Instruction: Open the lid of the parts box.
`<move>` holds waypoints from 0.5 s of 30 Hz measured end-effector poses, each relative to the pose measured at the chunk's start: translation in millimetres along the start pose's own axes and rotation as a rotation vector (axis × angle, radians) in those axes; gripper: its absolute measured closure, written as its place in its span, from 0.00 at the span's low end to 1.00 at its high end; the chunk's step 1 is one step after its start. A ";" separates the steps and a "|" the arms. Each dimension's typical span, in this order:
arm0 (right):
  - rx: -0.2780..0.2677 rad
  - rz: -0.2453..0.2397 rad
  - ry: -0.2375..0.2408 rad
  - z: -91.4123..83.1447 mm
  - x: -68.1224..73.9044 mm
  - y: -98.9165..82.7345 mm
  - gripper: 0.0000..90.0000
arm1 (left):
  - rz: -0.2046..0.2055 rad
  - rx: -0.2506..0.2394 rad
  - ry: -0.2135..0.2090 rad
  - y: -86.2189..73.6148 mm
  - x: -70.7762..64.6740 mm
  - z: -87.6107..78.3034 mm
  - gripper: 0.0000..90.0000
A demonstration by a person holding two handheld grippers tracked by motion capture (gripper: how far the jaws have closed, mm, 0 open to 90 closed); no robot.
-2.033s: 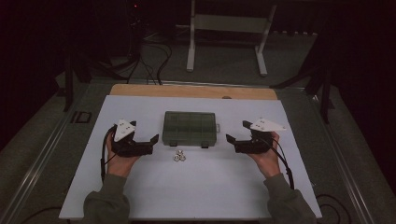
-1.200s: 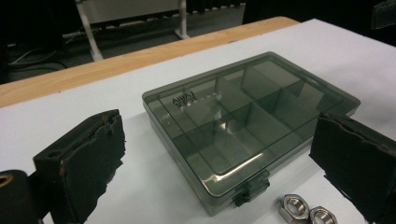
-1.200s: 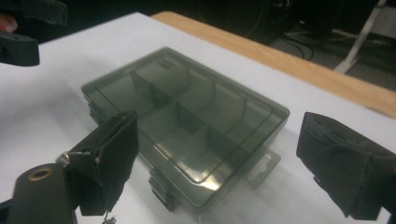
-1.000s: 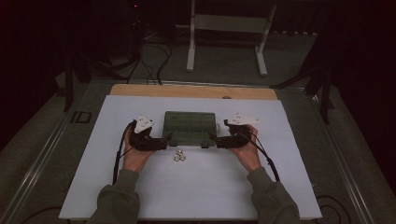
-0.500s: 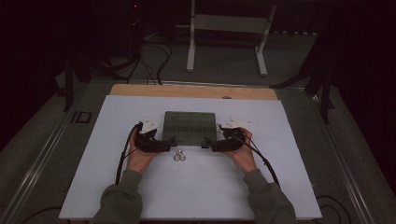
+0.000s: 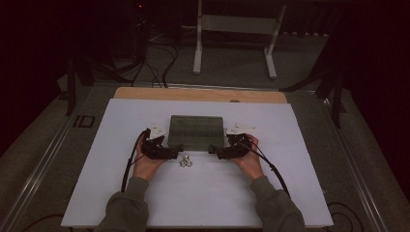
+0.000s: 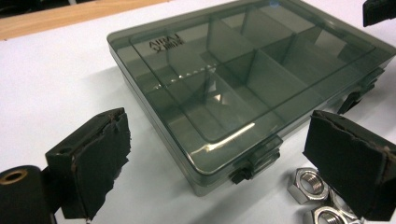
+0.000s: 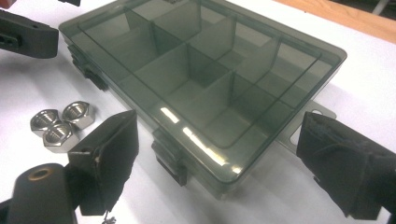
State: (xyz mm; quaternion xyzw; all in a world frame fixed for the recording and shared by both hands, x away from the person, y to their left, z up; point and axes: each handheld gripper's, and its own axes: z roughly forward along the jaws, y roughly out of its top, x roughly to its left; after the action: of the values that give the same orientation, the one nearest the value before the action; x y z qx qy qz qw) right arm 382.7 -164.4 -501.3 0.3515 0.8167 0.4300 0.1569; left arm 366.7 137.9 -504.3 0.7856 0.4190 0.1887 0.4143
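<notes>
Both grippers, left [image 6: 180, 149] and right [image 6: 212, 150], jaws wide apart and holding nothing, have closed in on the shut box's [image 6: 196, 130] front latches beside three nuts [image 6: 185, 162], likely to unclip it

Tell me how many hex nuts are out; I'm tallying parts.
3 hex nuts, clustered touching on the white table before the closed compartment box: one left, one right, one nearest. None seen inside the box.
</notes>
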 end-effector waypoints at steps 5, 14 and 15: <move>0.019 -0.003 -0.003 3.9 0.7 -2.7 0.15 | -0.004 0.011 -0.002 -3.0 -1.5 3.7 0.12; 0.045 -0.011 -0.008 9.5 2.2 -6.2 0.16 | 0.013 0.041 -0.013 -5.9 -4.4 8.8 0.20; 0.047 -0.009 -0.007 10.0 2.4 -6.4 0.16 | 0.015 0.046 -0.016 -6.4 -4.9 9.4 0.21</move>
State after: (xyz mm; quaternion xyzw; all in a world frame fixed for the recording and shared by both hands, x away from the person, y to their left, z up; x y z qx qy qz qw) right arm 383.8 -159.2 -512.2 0.3526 0.8276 0.4088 0.1534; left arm 366.6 131.2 -514.7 0.7994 0.4142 0.1759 0.3980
